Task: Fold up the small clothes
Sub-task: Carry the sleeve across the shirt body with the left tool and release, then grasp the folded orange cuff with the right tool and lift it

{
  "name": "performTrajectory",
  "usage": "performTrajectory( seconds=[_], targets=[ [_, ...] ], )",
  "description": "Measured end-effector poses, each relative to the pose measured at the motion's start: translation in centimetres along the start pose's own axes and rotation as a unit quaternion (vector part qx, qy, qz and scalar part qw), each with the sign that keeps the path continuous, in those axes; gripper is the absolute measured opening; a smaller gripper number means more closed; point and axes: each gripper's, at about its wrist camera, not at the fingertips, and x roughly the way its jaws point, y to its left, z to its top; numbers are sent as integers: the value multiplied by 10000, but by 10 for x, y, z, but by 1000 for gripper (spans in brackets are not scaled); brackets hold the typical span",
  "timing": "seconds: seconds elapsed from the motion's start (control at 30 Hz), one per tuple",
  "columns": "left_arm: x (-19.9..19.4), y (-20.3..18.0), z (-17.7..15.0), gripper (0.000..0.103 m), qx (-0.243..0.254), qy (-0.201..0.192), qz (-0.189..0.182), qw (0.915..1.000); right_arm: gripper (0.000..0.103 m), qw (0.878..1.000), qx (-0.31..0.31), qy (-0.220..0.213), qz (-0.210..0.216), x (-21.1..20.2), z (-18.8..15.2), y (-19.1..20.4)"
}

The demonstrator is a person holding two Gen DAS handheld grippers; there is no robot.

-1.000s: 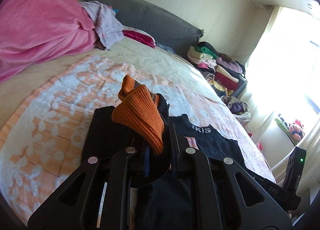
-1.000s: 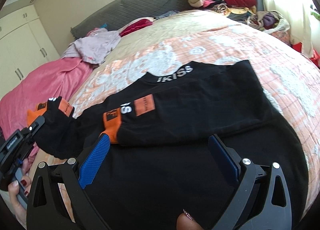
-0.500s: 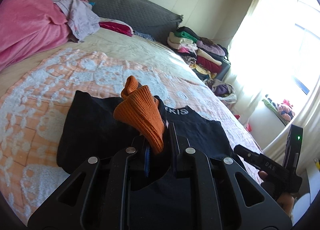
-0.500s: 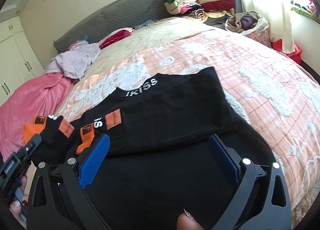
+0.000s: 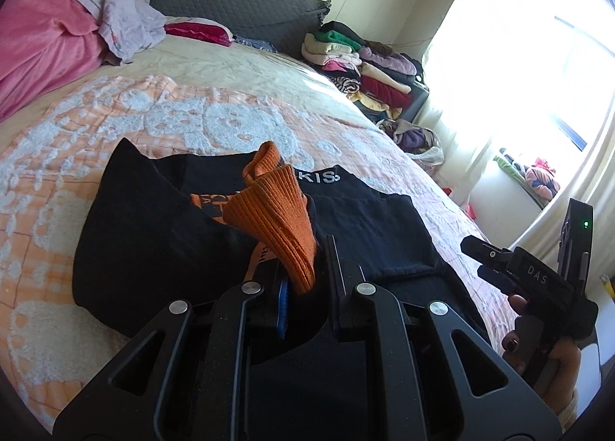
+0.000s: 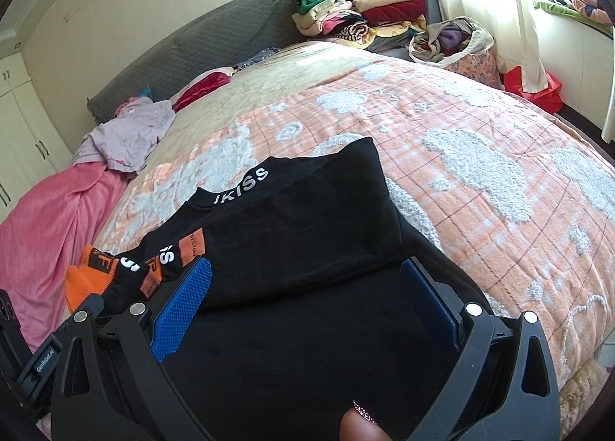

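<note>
Bedroom with bright curtained window (image 5: 538, 68), grey headboard (image 6: 215, 45), bed (image 6: 480, 156) under orange-white quilt, pink blanket (image 5: 34, 45) and folded-clothes stack (image 6: 357, 10) at its far end, black sweatshirt (image 6: 307, 233) flat on quilt, left gripper (image 5: 305, 272) jaws clamping its orange cuff (image 5: 276, 218), right gripper (image 6: 307, 306) jaws wide apart over it.

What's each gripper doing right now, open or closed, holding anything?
Left gripper: closed on the orange cuff of the black sweater.
Right gripper: open, holding nothing, hovering over the sweater.
</note>
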Motion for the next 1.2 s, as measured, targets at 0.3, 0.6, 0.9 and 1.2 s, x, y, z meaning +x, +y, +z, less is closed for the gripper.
performTrajectory(
  seconds=[0.3, 0.6, 0.9, 1.2],
  targets=[
    [19, -11, -10, 17, 132, 506, -339, 9981, 98, 9999, 125, 26, 72, 0, 1, -7],
    [8, -13, -6, 46, 118, 416, -367, 9984, 98, 9991, 45, 297, 296, 8, -8, 0],
    [3, 16, 6, 74, 10, 314, 398, 9987, 98, 9927, -359, 881, 739, 27, -37, 39],
    [-14, 48, 18, 86, -310, 108, 700, 9970, 90, 9864, -786, 1191, 810, 43, -60, 70]
  ],
)
